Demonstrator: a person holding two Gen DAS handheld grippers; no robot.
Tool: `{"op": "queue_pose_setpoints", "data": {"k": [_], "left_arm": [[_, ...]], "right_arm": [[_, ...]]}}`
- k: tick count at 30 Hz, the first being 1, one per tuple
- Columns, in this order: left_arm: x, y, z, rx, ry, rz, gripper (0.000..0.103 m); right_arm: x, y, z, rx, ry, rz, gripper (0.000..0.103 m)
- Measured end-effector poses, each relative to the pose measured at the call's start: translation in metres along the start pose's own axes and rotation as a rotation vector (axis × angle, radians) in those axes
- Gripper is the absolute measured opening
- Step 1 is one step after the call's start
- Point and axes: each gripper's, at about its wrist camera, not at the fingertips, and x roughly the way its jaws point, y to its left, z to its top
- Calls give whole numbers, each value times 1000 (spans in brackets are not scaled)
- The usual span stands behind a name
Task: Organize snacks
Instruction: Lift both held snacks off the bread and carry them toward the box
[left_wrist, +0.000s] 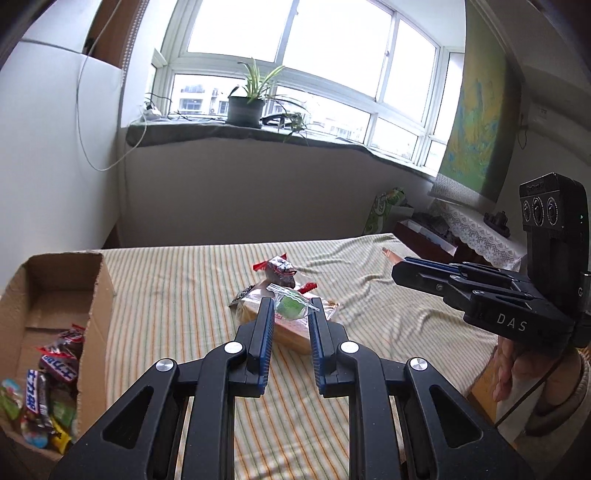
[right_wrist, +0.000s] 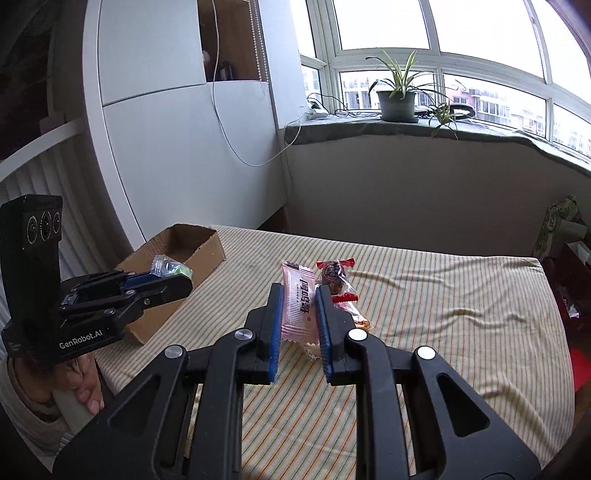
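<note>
The left gripper is closed on a small green sweet in a clear wrapper, pinched between its blue-padded fingers and lifted clear of the striped cloth-covered table. The right gripper is clamped on a pink wrapped snack bar, which stands upright between its pads, above the cloth. A cardboard box sits at the table's far left corner, near the white cabinet; it holds mixed wrapped bars and sweets. The remaining loose snacks lie in a cluster near the middle of the table: a dark snack in a clear wrapper with red ends and a flat orange-brown packet touching it. In the right wrist view, the left gripper is beside the box's near rim, with the green sweet over the box's interior. A potted plant stands on the window sill beyond the table.
</note>
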Motion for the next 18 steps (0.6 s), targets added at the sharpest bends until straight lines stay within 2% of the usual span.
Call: {"op": "queue_pose_setpoints", "data": {"k": [9,18], "left_arm": [[-40,18,-6,-32,-74,2,17],[-55,58,-18,-112,-98,34,17]], "right_arm": [[-17,37,4,-54,-8,-25,18],[20,73,11,-112,52,14,18]]}}
